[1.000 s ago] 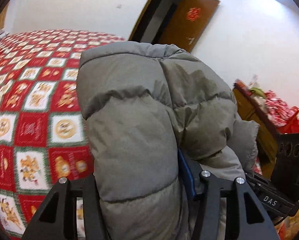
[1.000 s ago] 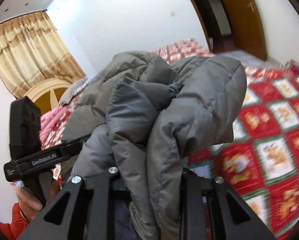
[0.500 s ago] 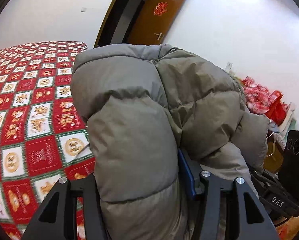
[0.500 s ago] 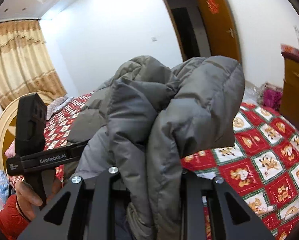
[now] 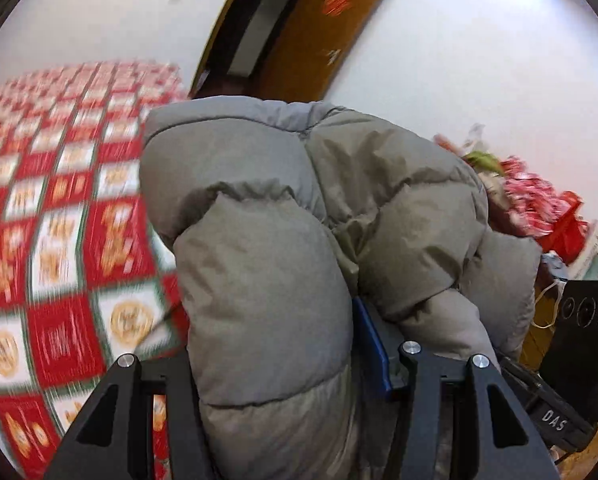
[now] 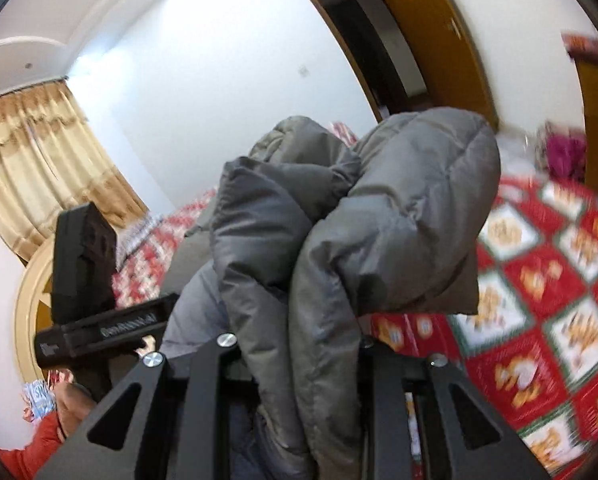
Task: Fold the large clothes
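A bulky grey puffer jacket (image 5: 267,264) is bunched up and held in the air above the bed. My left gripper (image 5: 275,368) is shut on a thick padded fold of it, which hides the fingertips. In the right wrist view the same jacket (image 6: 379,232) droops over my right gripper (image 6: 299,344), which is shut on several gathered layers. The left gripper's black housing (image 6: 87,280) shows at the left of that view, held by a hand (image 6: 73,404) in a red sleeve. The right gripper's housing (image 5: 583,336) sits at the right edge of the left wrist view.
A bed with a red, white and green patterned quilt (image 5: 59,240) lies below and beyond the jacket. A brown door (image 5: 319,32) stands open in the white wall. Red bags and clutter (image 5: 539,208) pile up on a wooden cabinet at the right. Beige curtains (image 6: 31,168) hang at the left.
Both grippers have carried the jacket sideways and slightly upward over the bed, so the doorway and room have shifted in both views. Both grips on the jacket look unchanged.
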A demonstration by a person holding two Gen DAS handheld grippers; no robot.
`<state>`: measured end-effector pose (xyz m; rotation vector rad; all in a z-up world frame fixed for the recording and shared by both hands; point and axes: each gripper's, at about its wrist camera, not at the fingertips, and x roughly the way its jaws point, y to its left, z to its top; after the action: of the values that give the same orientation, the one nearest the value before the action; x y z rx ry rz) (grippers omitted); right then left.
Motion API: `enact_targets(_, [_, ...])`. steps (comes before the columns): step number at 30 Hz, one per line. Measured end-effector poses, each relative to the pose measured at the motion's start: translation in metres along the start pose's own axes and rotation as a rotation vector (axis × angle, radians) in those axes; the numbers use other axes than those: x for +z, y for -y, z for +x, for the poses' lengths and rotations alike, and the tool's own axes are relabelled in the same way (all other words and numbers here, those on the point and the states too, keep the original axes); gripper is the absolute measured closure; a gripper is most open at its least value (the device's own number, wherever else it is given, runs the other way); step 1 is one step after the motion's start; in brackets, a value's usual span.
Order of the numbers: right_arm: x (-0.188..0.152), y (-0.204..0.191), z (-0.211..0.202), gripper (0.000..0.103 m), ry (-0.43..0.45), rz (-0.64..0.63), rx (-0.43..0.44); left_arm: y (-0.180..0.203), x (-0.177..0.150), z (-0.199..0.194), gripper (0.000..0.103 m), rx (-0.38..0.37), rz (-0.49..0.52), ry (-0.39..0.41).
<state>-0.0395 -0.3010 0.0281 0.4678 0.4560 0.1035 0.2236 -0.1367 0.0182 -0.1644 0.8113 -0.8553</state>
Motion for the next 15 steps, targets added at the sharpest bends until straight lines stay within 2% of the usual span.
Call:
enact_targets(4, [0.04, -0.033, -0.063, 0.076, 0.138, -0.07, -0.016, 0.042, 0.032, -0.04, 0.05, -0.12, 0.051, 0.099])
enact_targets(7, [0.057, -0.062, -0.102, 0.076, 0.2, -0.153, -0.074, 0.068, 0.042, -0.066, 0.05, -0.221, 0.065, 0.15])
enact_targets(9, [0.057, -0.083, -0.117, 0.076, 0.224, -0.229, -0.132, 0.08, 0.04, -0.074, 0.05, -0.268, 0.081, 0.163])
enact_targets(12, [0.041, -0.088, -0.111, 0.076, 0.192, -0.259, -0.166, 0.072, 0.026, -0.059, 0.05, -0.269, 0.059, 0.117])
enact_targets(15, [0.021, -0.047, -0.078, 0.076, 0.107, -0.181, -0.135, 0.041, 0.006, -0.021, 0.05, -0.191, 0.005, 0.029])
